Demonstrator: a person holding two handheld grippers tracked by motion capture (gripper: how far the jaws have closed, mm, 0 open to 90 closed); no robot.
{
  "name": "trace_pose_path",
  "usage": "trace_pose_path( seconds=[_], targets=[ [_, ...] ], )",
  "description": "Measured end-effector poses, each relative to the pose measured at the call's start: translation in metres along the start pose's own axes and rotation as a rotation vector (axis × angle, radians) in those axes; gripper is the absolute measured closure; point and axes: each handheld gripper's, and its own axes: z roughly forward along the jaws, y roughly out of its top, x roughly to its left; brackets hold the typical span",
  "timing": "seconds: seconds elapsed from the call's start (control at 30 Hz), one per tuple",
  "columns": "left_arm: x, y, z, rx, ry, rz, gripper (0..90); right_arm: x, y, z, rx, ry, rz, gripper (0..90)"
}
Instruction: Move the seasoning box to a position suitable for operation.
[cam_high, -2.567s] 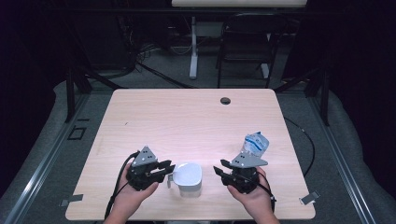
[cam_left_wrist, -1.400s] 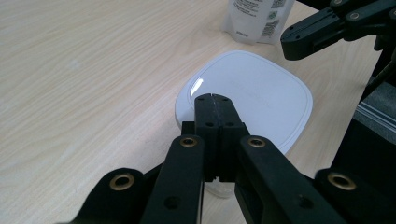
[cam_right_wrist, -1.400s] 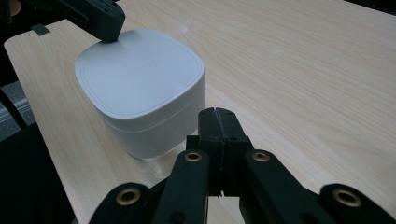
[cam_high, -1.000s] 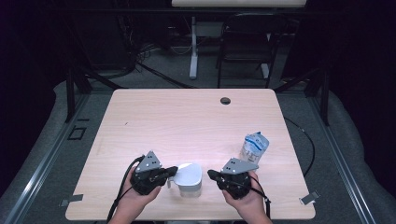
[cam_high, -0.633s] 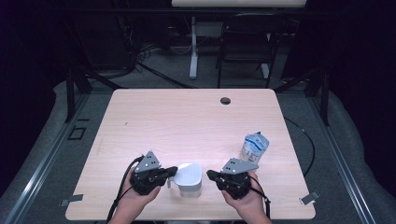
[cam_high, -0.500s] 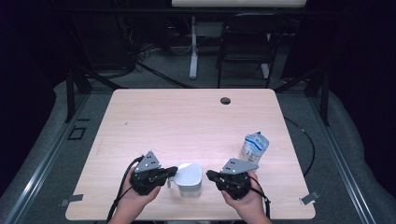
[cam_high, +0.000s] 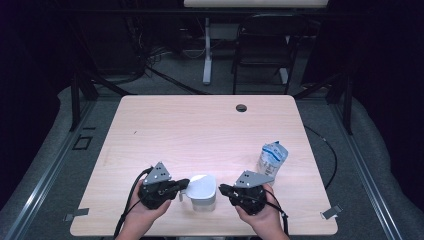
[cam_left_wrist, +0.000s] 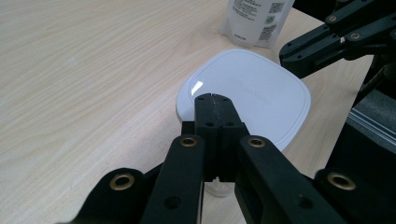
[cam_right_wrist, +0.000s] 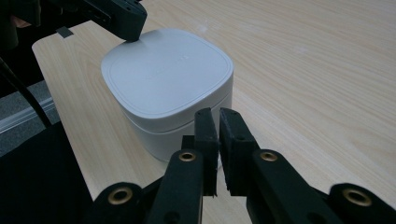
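At the near edge of the worktop (cam_high: 165, 125) we flank the lidded white container (cam_high: 202, 190), left tool (cam_left_wrist: 212, 100) clamped tight at its lid rim, right tool (cam_right_wrist: 219, 116) barely parted beside it, holding nothing; the lid remains on, pouch (cam_high: 272, 159) untouched.

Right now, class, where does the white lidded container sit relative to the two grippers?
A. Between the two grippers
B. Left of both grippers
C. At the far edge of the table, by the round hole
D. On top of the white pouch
A. In the high view the white lidded container stands on the table between the left gripper and the right gripper, with the white pouch apart to the right.
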Motion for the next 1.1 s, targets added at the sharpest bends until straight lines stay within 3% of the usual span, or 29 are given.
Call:
trace_pose_path(
  seconds=[0.13,1.1],
  targets=[
    [0.0008,-0.0007,-0.0004,-0.002,-0.003,-0.004,90.0,0.0003,-0.0006,0.0007,0.005,0.009,-0.011,90.0],
    [0.0021,-0.0030,-0.0014,-0.009,-0.004,-0.021,90.0,0.0075,-0.0020,0.0074,0.018,0.037,-0.025,90.0]
  ],
)
